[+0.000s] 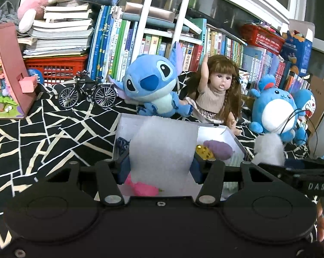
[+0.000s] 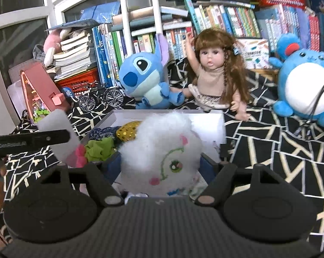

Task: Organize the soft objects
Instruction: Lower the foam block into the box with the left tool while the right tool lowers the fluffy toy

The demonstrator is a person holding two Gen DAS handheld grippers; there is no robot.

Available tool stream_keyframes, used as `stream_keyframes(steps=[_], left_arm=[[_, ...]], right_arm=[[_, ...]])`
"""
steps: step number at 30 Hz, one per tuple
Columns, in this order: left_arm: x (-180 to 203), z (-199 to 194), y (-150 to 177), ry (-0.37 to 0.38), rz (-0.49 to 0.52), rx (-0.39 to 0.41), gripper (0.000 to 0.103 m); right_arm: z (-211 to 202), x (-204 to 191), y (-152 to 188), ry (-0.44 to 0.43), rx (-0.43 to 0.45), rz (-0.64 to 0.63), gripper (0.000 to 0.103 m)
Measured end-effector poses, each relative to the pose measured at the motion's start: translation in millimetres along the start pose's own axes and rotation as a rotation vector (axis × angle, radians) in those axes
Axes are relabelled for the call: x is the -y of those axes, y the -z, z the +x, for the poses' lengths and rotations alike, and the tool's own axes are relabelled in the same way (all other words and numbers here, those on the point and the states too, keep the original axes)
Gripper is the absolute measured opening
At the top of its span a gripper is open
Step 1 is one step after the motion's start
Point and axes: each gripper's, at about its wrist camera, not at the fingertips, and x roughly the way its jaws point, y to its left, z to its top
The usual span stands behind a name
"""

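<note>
A black cloth with white lines covers the worktop. Behind it a white shelf is full of books. Big windows with white frames look dark. A red basket holds stacked books.

Both grippers are built of matt black plastic: the left gripper has a smooth housing with two round raised discs, silver pivot pins and blue finger pads. The right gripper is given a ribbed centre panel; white lettering is carried on each side bar.
</note>
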Motion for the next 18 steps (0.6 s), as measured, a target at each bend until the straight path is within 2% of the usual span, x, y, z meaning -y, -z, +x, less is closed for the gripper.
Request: stream_keyframes(steps=[4,6,13,18], left_arm=[[-3,21,-8,-0.001,-0.026,-0.023,0.052],[-3,31,-12,-0.007,-0.022,-0.032,0.052],[-4,66,-43,0.001,-0.025,-0.064,0.052],[-7,101,-68,0.000,-0.041,-0.143,0.052]], right_arm=[[19,-2,-1,-0.087,-0.039,0.043,0.076],[29,-4,-3,-0.101,-0.053,0.050,0.076],[54,-2,-25,-0.103,-0.076,0.071,0.076],[69,6,-61,-0.078,-0.093,0.075,0.076]])
